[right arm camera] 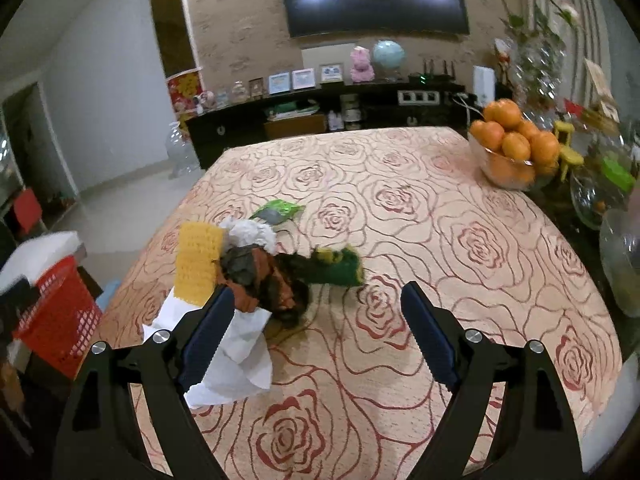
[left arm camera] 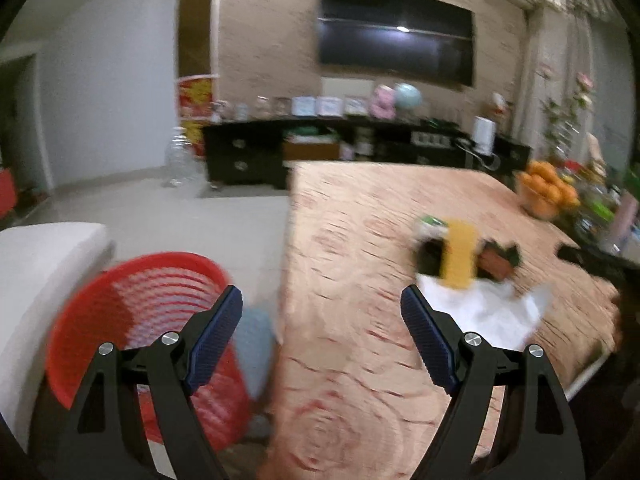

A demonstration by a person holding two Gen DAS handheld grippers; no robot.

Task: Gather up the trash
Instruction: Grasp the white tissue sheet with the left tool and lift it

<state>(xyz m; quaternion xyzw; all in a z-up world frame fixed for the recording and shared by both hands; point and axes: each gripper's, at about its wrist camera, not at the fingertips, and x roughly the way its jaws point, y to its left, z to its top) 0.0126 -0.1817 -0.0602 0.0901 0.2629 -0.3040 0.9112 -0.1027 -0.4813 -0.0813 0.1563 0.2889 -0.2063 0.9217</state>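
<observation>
A pile of trash lies on the rose-patterned table point(right arm camera: 420, 240): a yellow foam net point(right arm camera: 198, 264), a crumpled white tissue point(right arm camera: 250, 234), a green-silver wrapper point(right arm camera: 278, 212), an orange-black wrapper point(right arm camera: 264, 280), a green wrapper point(right arm camera: 340, 266) and a white paper sheet point(right arm camera: 236, 356). My right gripper point(right arm camera: 316, 300) is open and empty, just in front of the pile. My left gripper point(left arm camera: 322, 308) is open and empty, over the table's left edge, with a red mesh basket point(left arm camera: 132, 328) on the floor below left. The pile also shows, blurred, in the left wrist view point(left arm camera: 464, 264).
A glass bowl of oranges point(right arm camera: 514, 148) stands at the table's far right, with glass jars point(right arm camera: 622, 256) beside it. A white cushion point(left arm camera: 36, 280) lies left of the basket. A dark TV cabinet point(right arm camera: 320, 112) stands beyond the table.
</observation>
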